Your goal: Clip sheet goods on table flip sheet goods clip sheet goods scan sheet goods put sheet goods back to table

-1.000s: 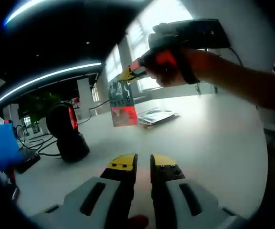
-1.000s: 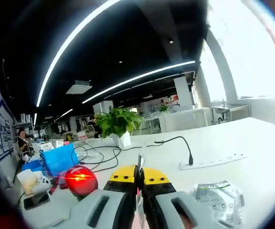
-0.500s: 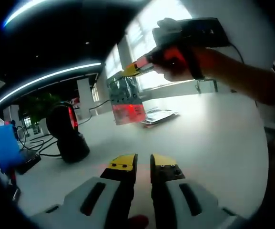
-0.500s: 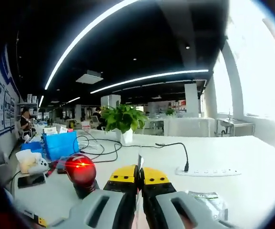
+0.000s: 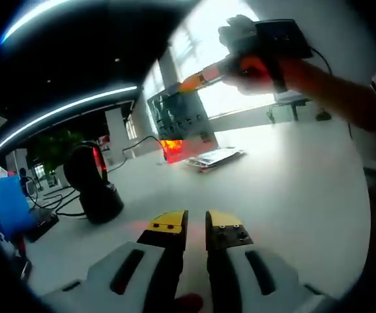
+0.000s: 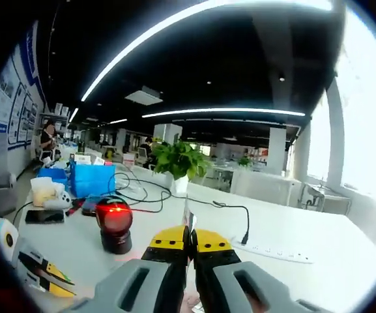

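Note:
In the left gripper view, a hand holds my right gripper (image 5: 191, 81) up at the top, shut on the top edge of a dark printed sheet packet (image 5: 178, 114). The packet hangs over the white table (image 5: 292, 189), and red scanner light glows on its lower part. The black scanner (image 5: 93, 186) stands at the left, off to the packet's side. My left gripper (image 5: 194, 225) stays low over the table, jaws together, nothing between them. In the right gripper view the right gripper (image 6: 189, 238) pinches the packet's thin edge (image 6: 188, 220), and the scanner (image 6: 115, 225) shows its red light ahead.
More sheet packets (image 5: 214, 156) lie on the table behind the held one. A potted plant (image 6: 181, 163), a power strip (image 6: 275, 251) with cables, a blue box (image 6: 90, 179), a phone (image 6: 44, 216) and a yellow-black object (image 6: 41, 270) sit around the scanner.
The right gripper has lifted and turned the packet, whose face now looks broader in the left gripper view. The right gripper view has swung, bringing the scanner nearer its middle.

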Motion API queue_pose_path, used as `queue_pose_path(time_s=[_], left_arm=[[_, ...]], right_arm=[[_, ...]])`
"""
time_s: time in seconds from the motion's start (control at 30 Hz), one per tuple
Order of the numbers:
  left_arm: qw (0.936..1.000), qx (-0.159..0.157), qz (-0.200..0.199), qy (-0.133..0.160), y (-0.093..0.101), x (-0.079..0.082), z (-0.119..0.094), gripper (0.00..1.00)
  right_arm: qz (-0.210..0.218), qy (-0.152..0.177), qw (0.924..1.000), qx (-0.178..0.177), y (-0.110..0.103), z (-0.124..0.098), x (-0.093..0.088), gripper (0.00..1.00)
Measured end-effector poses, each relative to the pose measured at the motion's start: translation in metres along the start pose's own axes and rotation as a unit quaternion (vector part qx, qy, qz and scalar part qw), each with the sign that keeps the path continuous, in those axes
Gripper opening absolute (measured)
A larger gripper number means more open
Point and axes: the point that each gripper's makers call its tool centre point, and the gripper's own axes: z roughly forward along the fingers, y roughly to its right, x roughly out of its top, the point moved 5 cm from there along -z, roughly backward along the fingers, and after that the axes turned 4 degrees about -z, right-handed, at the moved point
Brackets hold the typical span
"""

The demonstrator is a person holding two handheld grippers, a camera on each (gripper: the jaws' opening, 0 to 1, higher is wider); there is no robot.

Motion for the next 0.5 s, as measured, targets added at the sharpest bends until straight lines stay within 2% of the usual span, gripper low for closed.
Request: queue_pose_path(time_s=[0.17,0.5], left_arm=[[1.0000,0.000,0.001,0.000,0.000,0.000,0.000,0.04],[1.0000,0.001,0.005,-0.002,0.000,0.000,0.000,0.04]], right_arm=[[-0.012,-0.012,0.9998,0.010,0.015,-0.010,-0.002,0.00],[-0.028,-0.037,0.9989,0.008,0.035,-0.027,-0.012,0.00]])
